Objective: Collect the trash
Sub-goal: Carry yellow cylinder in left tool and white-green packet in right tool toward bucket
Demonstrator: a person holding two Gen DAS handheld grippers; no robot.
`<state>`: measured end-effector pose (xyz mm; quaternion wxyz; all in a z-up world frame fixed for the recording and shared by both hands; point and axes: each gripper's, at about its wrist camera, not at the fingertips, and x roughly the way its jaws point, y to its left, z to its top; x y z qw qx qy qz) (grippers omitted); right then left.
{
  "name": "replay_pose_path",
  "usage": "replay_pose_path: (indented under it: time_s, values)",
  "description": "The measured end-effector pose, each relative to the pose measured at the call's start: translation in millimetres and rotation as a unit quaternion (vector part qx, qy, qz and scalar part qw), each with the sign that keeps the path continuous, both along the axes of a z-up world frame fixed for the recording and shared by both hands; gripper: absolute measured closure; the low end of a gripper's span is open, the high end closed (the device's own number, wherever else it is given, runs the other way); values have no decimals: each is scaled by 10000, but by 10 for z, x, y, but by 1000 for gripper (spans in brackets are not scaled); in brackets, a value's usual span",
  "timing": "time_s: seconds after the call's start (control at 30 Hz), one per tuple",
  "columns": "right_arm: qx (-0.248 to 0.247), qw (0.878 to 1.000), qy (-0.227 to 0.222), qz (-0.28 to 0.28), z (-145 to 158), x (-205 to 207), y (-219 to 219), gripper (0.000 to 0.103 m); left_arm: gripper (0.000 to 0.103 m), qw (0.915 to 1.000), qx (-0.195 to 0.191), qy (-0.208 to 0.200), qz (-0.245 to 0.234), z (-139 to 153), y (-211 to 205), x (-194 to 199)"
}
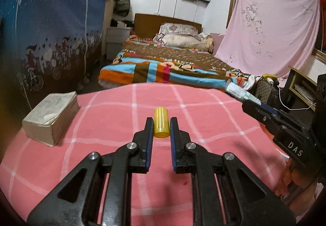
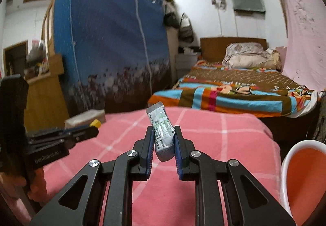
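Observation:
My left gripper [image 1: 161, 124] is shut on a small yellow cylinder [image 1: 161, 122] and holds it just above the pink checked cloth [image 1: 203, 124]. My right gripper [image 2: 164, 136] is shut on a grey-green crumpled packet [image 2: 163, 132], which sticks up tilted between the pads, above the same cloth [image 2: 224, 136]. The right gripper also shows at the right edge of the left wrist view [image 1: 254, 107]. The left gripper with the yellow piece shows at the left of the right wrist view [image 2: 89, 130].
A thick worn book [image 1: 51, 115] lies at the cloth's far left corner. A white bin with an orange inside [image 2: 301, 175] stands at the lower right beside the table. Beyond are a bed [image 1: 173, 62], a blue wardrobe cover [image 1: 51, 22] and a pink sheet [image 1: 271, 28].

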<state>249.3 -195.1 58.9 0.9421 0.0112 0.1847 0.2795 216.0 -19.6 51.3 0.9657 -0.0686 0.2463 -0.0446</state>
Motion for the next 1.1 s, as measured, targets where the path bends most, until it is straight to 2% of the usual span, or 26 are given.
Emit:
replay_pose_path:
  time_s: [0.17,0.23,0.5,0.63,1.1]
  values:
    - [632,9970,-342,-300,94,-109,-283,87,103,9991,28,-397,-124,116,-207,-38]
    - [719,9957,-453,-372,138,-163,-360,87,103,9983,49,-549,-188,156,-301,-63]
    - [535,9899,-1069,-767,246,-434,-608,87,103,9924,269,-1092,-501,309,-668,-147]
    - [531,9865,-1219,-954,249,-479,-725,87,103,9886,400,-1299,-651,368,-835,-178]
    - [789,9766,-1295,-1522,214,-534,-1238,87,103,9808,604,-1505,-1081,418,-1257,-189]
